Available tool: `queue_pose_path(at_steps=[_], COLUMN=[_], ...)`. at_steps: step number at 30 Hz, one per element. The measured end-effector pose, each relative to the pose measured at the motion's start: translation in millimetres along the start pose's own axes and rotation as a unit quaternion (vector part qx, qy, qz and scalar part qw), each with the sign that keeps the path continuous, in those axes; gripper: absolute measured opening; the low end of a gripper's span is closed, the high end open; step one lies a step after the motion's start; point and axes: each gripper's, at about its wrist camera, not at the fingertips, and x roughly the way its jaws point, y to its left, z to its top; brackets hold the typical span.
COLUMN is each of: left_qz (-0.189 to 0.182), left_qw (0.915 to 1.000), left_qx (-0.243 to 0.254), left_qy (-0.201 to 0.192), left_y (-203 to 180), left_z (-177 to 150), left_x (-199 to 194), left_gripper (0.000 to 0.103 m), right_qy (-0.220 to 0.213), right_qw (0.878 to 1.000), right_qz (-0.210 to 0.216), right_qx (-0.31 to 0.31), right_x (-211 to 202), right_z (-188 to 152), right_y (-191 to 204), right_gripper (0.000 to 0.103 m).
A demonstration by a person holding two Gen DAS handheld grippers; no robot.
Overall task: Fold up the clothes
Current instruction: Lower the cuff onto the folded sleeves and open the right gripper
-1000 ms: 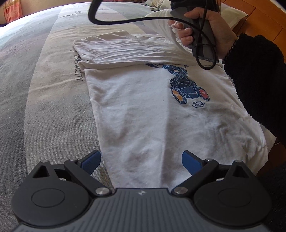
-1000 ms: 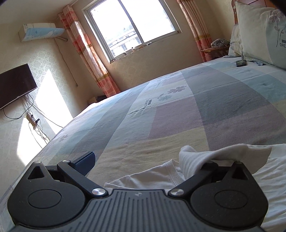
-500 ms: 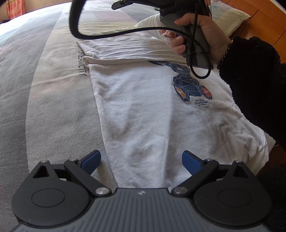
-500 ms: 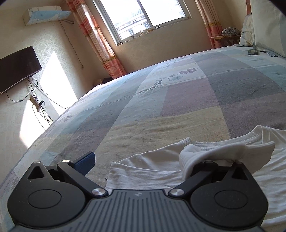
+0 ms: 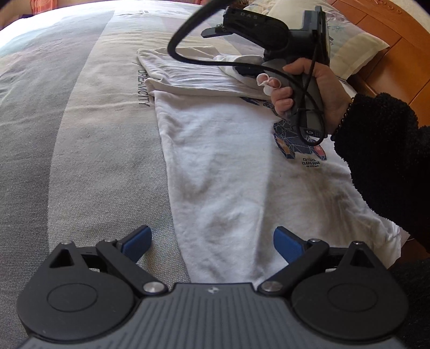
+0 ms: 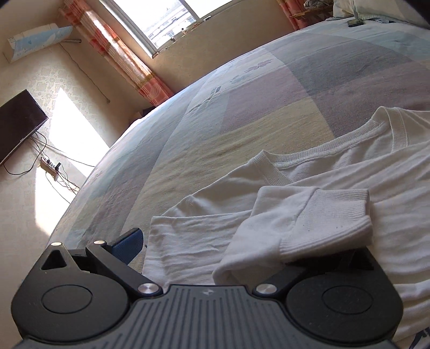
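A white long-sleeved shirt [image 5: 228, 161] with a blue bear print [image 5: 298, 150] lies flat on the bed, one sleeve folded across its chest. My left gripper [image 5: 212, 239] hovers open over the hem, its blue pads on either side of the shirt's left edge. In the right wrist view the shirt's ribbed collar [image 6: 336, 145] lies ahead. The sleeve cuff [image 6: 336, 214] drapes over the right finger of my right gripper [image 6: 242, 247] and hides it. The left finger stands wide, so the gripper is open. A hand [image 5: 317, 80] in a black fuzzy sleeve holds it.
The striped bedspread [image 5: 80, 134] stretches far to the left. A pillow [image 5: 357, 45] and a wooden headboard [image 5: 389, 61] are at the right. Past the bed are a window [image 6: 174, 21], a wall TV [image 6: 18, 120] and a power strip [image 6: 49, 163].
My right gripper has come down and tilted toward the shirt, laying the sleeve cuff across the chest. The left gripper has stayed open over the hem.
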Motion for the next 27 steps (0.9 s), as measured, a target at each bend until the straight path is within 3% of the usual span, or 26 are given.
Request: queue_pose_path(at_steps=[4,7,11,16,21,27], left_qz=[0.001,0.001,-0.001,0.001,-0.001,-0.002], left_qw=[1.0000,1.0000,1.0000,1.0000,1.0000,1.0000], left_qx=[0.002,0.003,-0.001,0.000,-0.003,0.000], left_qy=[-0.003,-0.003,-0.004,-0.003,-0.005,-0.004], left_y=[-2.5,-2.7,-0.5,-0.3,2.5,4.3], left_z=[2.8,3.3,4.3,5.2,6.2,7.6], left_x=[1.7,1.9,1.7,-0.1,-1.4,-1.6], left_gripper=[0.098,0.098,0.098,0.099,0.099,0.099], right_qy=[-0.019,-0.025,0.008,0.068,0.077,0.038], right_qw=[0.998,0.997,0.997,0.989,0.990,0.994], right_qz=[0.005,0.027,0.075,0.084,0.091,0.095], right_qx=[0.056,0.062,-0.012,-0.101,-0.073,-0.037], right_x=[-4.1,-3.6,3.8,21.8,20.7,-4.6], right_z=[8.8,15.1,13.9,1.7,2.3,22.4], right_y=[-10.7,-7.6,22.0,55.7,50.7,38.3], right_gripper=[0.103,0.103,0.103,0.103,0.103,0.103])
